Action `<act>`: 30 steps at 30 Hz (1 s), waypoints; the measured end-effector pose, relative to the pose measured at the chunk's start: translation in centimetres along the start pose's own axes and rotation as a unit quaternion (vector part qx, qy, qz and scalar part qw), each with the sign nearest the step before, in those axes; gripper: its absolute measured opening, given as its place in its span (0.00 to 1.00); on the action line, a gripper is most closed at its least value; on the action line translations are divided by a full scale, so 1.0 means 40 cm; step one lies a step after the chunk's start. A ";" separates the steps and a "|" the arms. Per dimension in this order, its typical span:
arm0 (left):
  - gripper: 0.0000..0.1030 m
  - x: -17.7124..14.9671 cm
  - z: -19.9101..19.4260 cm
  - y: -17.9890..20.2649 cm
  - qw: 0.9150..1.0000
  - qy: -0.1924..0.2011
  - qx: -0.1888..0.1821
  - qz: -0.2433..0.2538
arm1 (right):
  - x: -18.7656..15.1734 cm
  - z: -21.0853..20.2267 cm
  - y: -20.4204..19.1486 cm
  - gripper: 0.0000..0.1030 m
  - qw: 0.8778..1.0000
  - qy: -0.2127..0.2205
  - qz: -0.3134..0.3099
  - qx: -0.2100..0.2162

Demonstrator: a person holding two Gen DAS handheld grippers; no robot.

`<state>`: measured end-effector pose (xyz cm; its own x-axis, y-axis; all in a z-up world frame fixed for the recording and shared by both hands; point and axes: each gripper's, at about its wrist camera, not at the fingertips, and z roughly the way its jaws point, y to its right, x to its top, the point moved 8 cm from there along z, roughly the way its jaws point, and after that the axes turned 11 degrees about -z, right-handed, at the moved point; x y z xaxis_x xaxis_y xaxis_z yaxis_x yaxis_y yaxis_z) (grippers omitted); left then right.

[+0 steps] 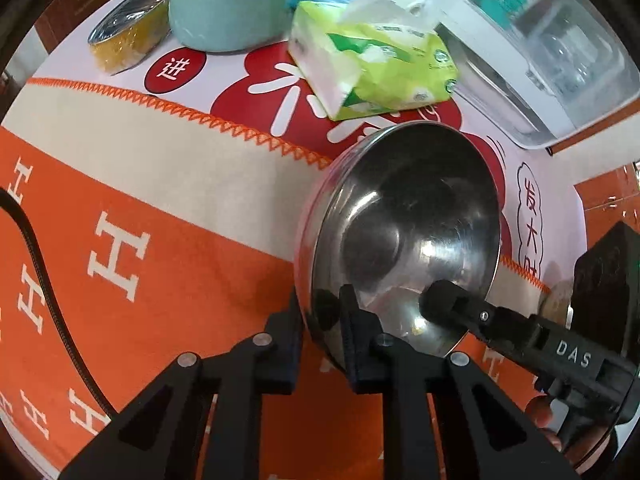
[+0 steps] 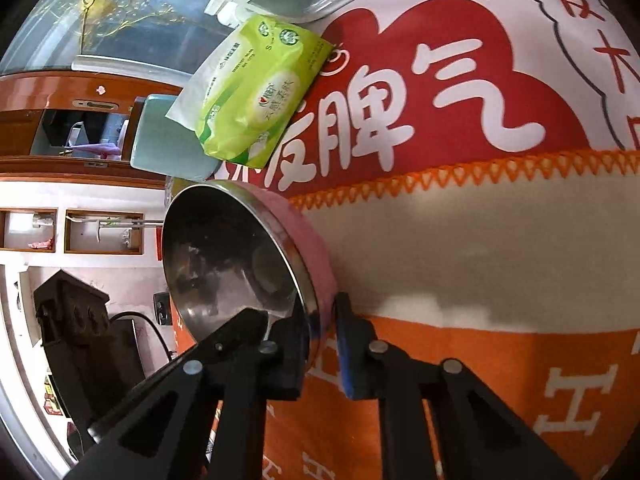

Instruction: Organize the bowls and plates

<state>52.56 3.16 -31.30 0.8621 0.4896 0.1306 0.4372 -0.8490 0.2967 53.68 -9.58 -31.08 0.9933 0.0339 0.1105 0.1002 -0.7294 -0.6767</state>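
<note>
The bowl (image 1: 404, 240), steel inside with a pink outer wall, is tipped up on edge above the orange cloth (image 1: 160, 280), pinched at its rim by both pairs of tongs. The left tongs (image 1: 322, 312) are pressed together on the near rim, one finger inside the bowl and one against the outer wall. The right tongs (image 2: 320, 328) grip the rim the same way at another spot, their inner finger (image 2: 288, 340) over the shiny inside and the outer one on the pink wall; in the left wrist view they reach in from the lower right, with a fingertip of the person's hand (image 1: 540, 412) showing beneath them. Whether the bowl's lower edge touches the cloth is hard to tell, since the tongs cover it.

The cloth is orange with white H letters, a cream band and an orange zigzag stitched edge, and it lies on a surface (image 1: 248, 60) covered in white with big red patches and white lettering. Just beyond the bowl lies a green pack of tissues (image 1: 372, 60). Farther back stand a pale green jug (image 1: 224, 4), a foil-covered yellow tin (image 1: 128, 36) to its left and a clear plastic box (image 1: 560, 52) to the right.
</note>
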 end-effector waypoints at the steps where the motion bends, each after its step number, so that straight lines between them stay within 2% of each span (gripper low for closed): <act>1: 0.14 -0.005 0.001 0.003 1.000 0.000 0.001 0.002 | -0.003 -0.002 0.002 0.11 1.000 -0.001 0.003 0.000; 8: 0.15 -0.052 -0.006 0.020 1.000 -0.013 -0.004 0.013 | -0.047 -0.037 0.010 0.11 1.000 -0.001 0.022 -0.001; 19: 0.16 -0.160 -0.085 0.039 0.999 -0.020 -0.005 0.032 | -0.163 -0.118 0.001 0.11 0.999 0.000 0.041 0.017; 24: 0.16 -0.229 -0.142 0.043 0.998 -0.015 0.003 0.058 | -0.235 -0.163 -0.011 0.11 0.999 -0.002 0.038 0.028; 30: 0.16 -0.308 -0.202 0.034 0.997 -0.007 0.005 0.083 | -0.316 -0.214 -0.054 0.12 1.000 -0.005 0.012 0.017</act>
<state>40.46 -2.44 -24.87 0.9260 0.3403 0.1634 0.2916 -0.9198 0.2626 40.40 -14.29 -24.79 0.9959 0.0238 0.0878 0.0789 -0.7058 -0.7040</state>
